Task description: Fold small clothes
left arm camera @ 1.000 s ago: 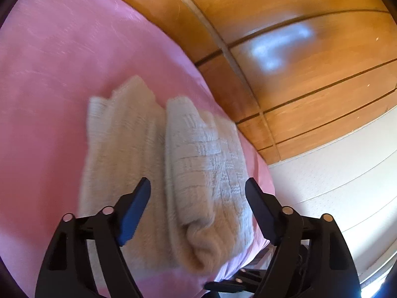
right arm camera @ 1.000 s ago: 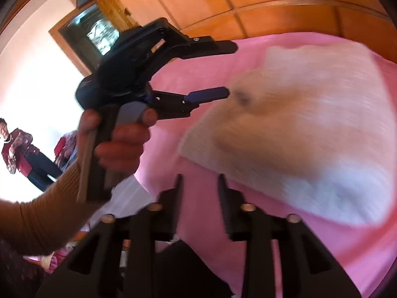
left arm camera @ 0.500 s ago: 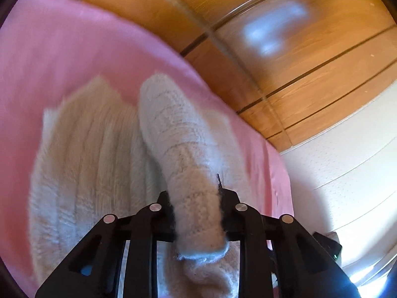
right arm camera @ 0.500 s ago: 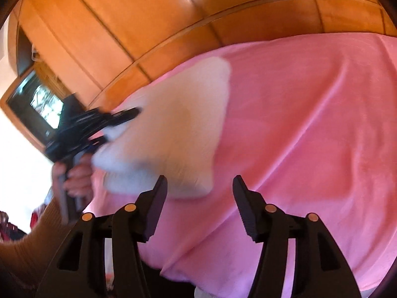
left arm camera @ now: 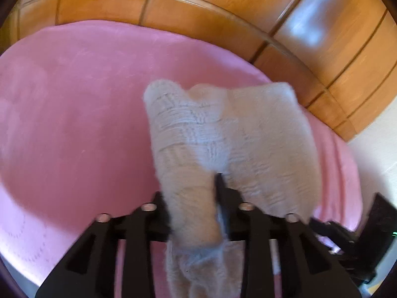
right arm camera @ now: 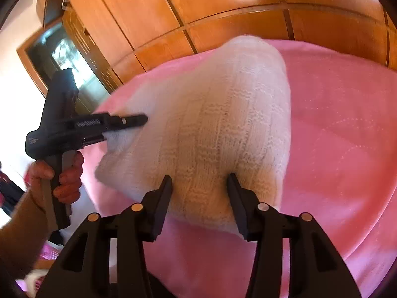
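Note:
A cream knitted garment (left arm camera: 223, 134) lies on the pink bed cover (left arm camera: 74, 124). My left gripper (left arm camera: 191, 198) is shut on a fold of the garment and holds it lifted, the cloth hanging between and below the fingers. In the right wrist view the garment (right arm camera: 211, 124) bulges up in the middle, and the left gripper (right arm camera: 139, 121) clamps its left edge. My right gripper (right arm camera: 198, 188) is open, its fingers either side of the garment's near edge, touching or just in front of it.
Wooden wardrobe panels (left arm camera: 248, 12) run behind the bed. The pink cover (right arm camera: 335, 136) spreads wide to the right. A mirror or window (right arm camera: 62, 54) is at far left. The bed's edge and a white wall (left arm camera: 372, 154) are to the right in the left wrist view.
My left gripper closed on the garment's fold and lifted it. My right gripper opened wider and moved up to the garment's near edge.

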{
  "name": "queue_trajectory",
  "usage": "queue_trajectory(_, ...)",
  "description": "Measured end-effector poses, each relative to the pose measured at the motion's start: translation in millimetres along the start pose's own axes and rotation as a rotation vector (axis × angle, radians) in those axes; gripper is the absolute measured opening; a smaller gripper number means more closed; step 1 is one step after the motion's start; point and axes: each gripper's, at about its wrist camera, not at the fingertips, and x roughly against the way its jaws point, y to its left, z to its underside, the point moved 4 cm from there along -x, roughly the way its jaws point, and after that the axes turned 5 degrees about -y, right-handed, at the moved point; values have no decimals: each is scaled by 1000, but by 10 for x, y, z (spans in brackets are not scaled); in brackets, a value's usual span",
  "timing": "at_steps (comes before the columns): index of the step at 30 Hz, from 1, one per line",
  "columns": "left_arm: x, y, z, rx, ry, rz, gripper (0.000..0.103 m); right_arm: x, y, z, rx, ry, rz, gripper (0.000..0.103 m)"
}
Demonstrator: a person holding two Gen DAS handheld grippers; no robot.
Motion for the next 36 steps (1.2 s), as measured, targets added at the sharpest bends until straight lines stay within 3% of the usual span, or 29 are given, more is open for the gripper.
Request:
queue_trajectory(2,118,-13,-40,1,-52,-30,55,79,-34,-46,7,5,-10,59)
queue_trajectory(5,368,-149,-173,-6,-174,-13,55,252,-66,-218,22,-34,0,66)
queue_trajectory(8,510,-271,-187,-59,-233,-8,55,391,-98,-528,-2,-119,13,69)
queue_trajectory(11,440,-403,-131,-133,-228,-24,55,268,-87,-861,-18,-177,59,67)
queue_trajectory(13,297,-479,-90,-143,-200,-24,55,105,-61,-1045,-51,-178,45,60)
queue_trajectory(16,70,-492,-32,-157,-163,-64,55,-299,-146,-1096,-65,-102,89,55)
queue_trajectory(17,-1,-503,1,-167,-152,-80,55,-502,-226,-1034,-64,-44,130,55)
queue_trajectory(19,-139,-512,56,-193,-133,-118,56,-711,-380,-864,-37,-17,188,56)
queue_trajectory(22,-99,-582,99,-234,-152,-154,57,-627,-457,-816,-72,-73,151,57)
queue_trajectory(25,-2,-652,75,-253,-179,-163,64,-529,-487,-842,-89,-84,126,65)
queue_trajectory(27,63,-653,56,-250,-197,-170,65,-490,-513,-862,-104,-89,137,91)
queue_trajectory(31,200,-612,54,-255,-221,-184,66,-367,-633,-813,-178,-93,101,95)
queue_trajectory(32,219,-583,53,-255,-225,-194,72,-354,-683,-796,-201,-87,76,98)
queue_trajectory(36,314,-274,37,-163,-223,-189,75,-367,-858,-764,-303,-38,-43,100)
